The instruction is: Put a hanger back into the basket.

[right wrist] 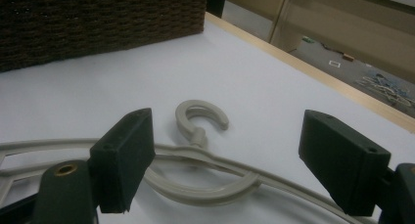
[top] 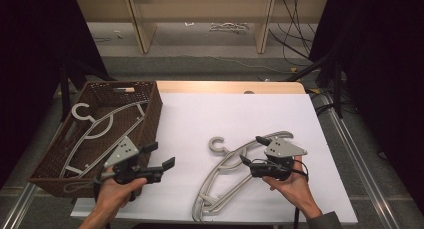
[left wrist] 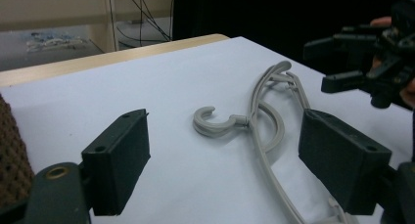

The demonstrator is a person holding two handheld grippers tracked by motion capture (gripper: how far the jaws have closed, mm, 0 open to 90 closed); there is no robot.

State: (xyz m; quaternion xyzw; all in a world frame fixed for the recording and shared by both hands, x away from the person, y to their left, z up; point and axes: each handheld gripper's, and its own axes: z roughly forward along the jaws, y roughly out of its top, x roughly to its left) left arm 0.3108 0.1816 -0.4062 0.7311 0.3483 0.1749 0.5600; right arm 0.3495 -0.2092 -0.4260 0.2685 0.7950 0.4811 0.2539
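A grey plastic hanger lies flat on the white table top, its hook toward the basket. In the right gripper view the hanger runs under the wide-apart jaws, hook just beyond them. My right gripper hovers open over the hanger's right arm. My left gripper is open beside the basket, left of the hanger, with nothing between its jaws; its view shows the hanger and the right gripper farther off. A second grey hanger lies in the brown wicker basket.
The wicker basket takes up the table's left side, its woven wall in the right gripper view. Behind the table stand wooden shelf legs and loose cables on the floor. Dark curtains flank both sides.
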